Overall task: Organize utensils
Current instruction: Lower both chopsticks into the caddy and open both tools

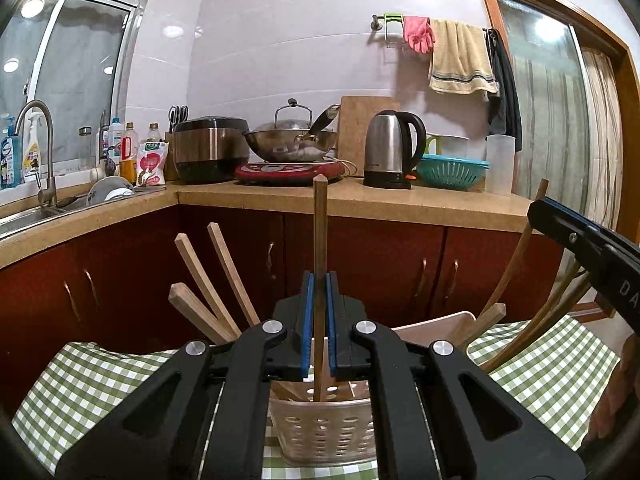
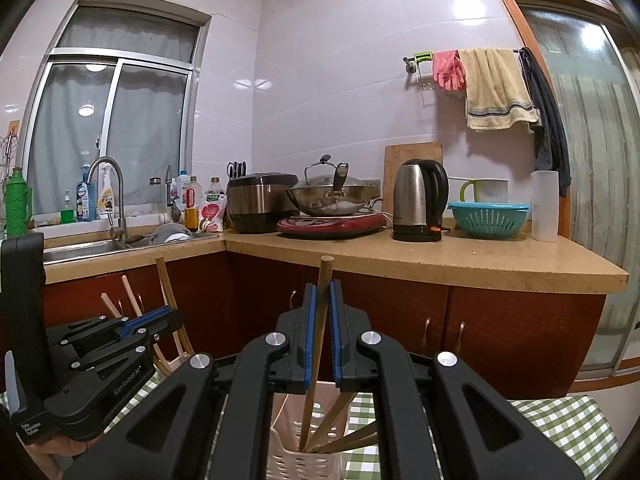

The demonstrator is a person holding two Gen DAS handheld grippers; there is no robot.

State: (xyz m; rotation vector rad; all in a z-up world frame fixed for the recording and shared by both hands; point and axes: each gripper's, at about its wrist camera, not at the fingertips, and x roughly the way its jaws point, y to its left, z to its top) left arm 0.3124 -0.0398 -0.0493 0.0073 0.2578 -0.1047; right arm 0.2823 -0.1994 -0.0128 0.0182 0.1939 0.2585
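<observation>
Two chopsticks are pinched upright, one per claw. The left gripper (image 1: 319,320) clamps a dark chopstick (image 1: 320,236), its long axis running twelve to six, its lower end inside the perforated basket (image 1: 324,428) at six o'clock. The right gripper (image 2: 320,328) likewise clamps a lighter chopstick (image 2: 322,292) over its basket compartment (image 2: 280,440). Letting go should drop both straight in.

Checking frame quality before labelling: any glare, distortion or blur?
Left wrist view: lamp glare on the window, strong fisheye bend on the counter, black corner vignette; chopstick sharp. Right wrist view: bright glare on the door glass and wall tiles, same bend, no motion blur.
</observation>
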